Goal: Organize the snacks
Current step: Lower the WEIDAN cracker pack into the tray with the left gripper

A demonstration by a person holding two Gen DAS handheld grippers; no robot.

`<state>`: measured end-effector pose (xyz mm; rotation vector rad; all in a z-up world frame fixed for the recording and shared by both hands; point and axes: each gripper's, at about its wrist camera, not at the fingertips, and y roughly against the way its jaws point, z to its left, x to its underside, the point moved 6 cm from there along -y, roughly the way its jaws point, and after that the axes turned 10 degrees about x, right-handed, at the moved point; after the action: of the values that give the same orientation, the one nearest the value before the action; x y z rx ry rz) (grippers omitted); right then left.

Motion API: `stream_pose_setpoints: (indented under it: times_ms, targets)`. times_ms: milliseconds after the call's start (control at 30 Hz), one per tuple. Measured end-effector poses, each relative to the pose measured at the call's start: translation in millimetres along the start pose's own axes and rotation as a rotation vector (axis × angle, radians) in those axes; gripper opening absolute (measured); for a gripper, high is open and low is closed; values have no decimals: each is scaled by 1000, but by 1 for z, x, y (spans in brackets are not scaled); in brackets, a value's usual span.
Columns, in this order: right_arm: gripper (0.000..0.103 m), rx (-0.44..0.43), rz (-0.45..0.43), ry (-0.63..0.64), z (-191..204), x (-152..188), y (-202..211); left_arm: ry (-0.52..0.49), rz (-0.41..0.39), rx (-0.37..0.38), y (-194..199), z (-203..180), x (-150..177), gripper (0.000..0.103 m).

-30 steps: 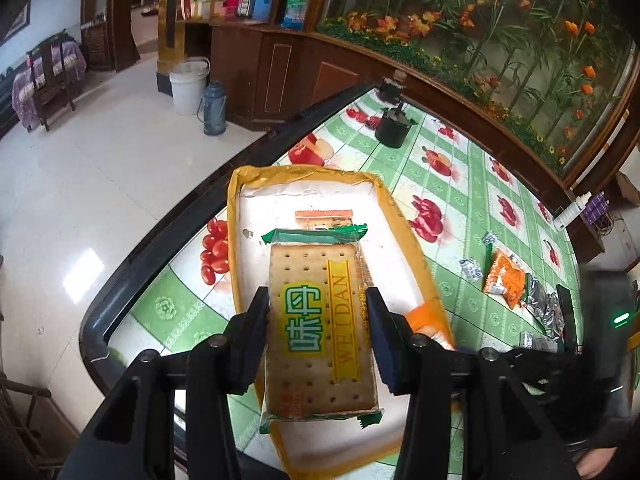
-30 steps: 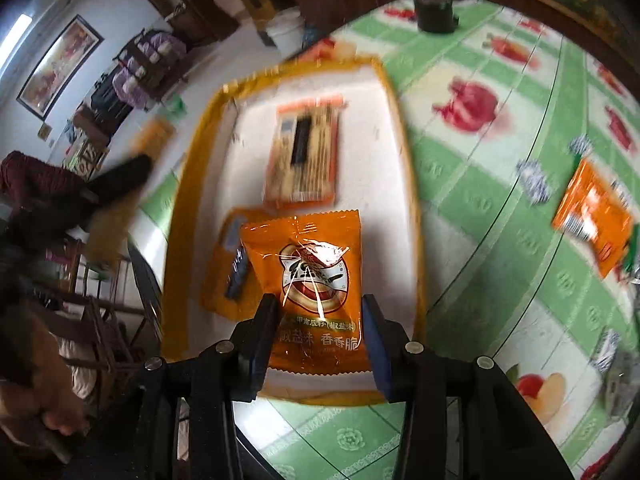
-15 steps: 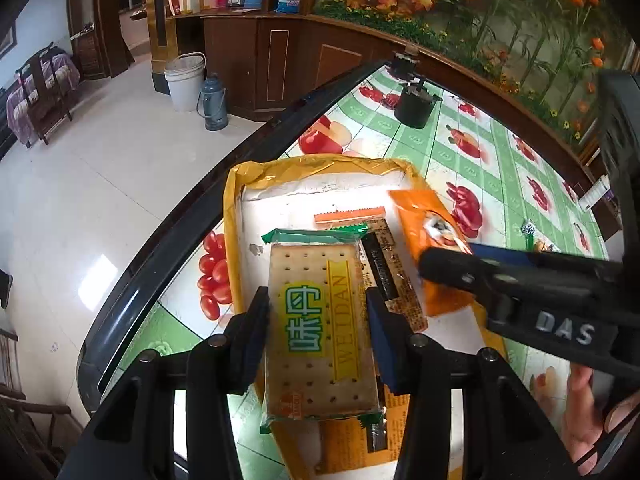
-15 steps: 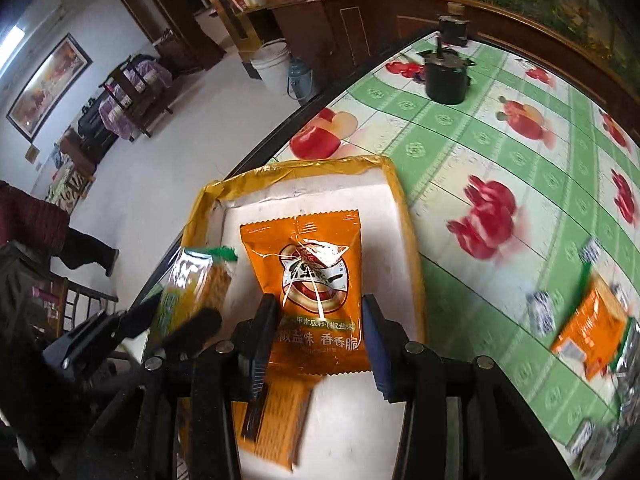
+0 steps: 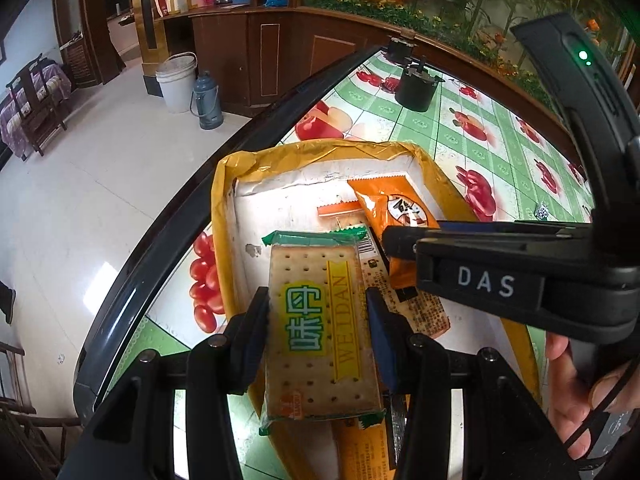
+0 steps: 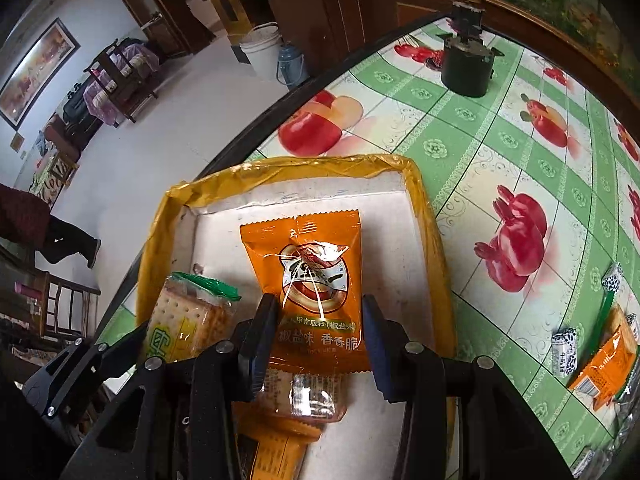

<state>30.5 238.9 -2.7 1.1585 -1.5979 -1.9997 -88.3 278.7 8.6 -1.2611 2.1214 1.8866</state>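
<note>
My left gripper (image 5: 318, 332) is shut on a cracker pack (image 5: 320, 320) with a green wrapper, held above the near part of a white tray (image 5: 280, 184) with a yellow rim. My right gripper (image 6: 318, 328) is shut on an orange snack packet (image 6: 308, 272) and holds it over the same tray (image 6: 384, 196). In the left wrist view the right gripper's body comes in from the right with the orange packet (image 5: 394, 208). In the right wrist view the cracker pack (image 6: 188, 316) shows at the left. Several orange and clear packets (image 6: 296, 396) lie in the tray under both grippers.
The table has a green fruit-pattern cloth (image 6: 500, 128). A black pot (image 6: 466, 64) stands at its far end. Loose snacks (image 6: 600, 364) lie on the cloth to the right of the tray. The table's dark edge (image 5: 160, 236) runs close to the tray's left side.
Both grippers have moved closer over the tray with their snacks held. The right gripper now fills more of the left wrist view, and the cracker pack sits closer in the right wrist view.
</note>
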Motion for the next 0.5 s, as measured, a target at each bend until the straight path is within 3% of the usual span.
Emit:
stream_pose_setpoints:
  times_ms: [367,500]
  targets:
    - [51,11,5,-2,0,-4,-8,-29,17,17,-15,-1,-1,47]
    - [53,6,15,-12,0,-5,-10,-53,27,38,-15,-4,-2,55]
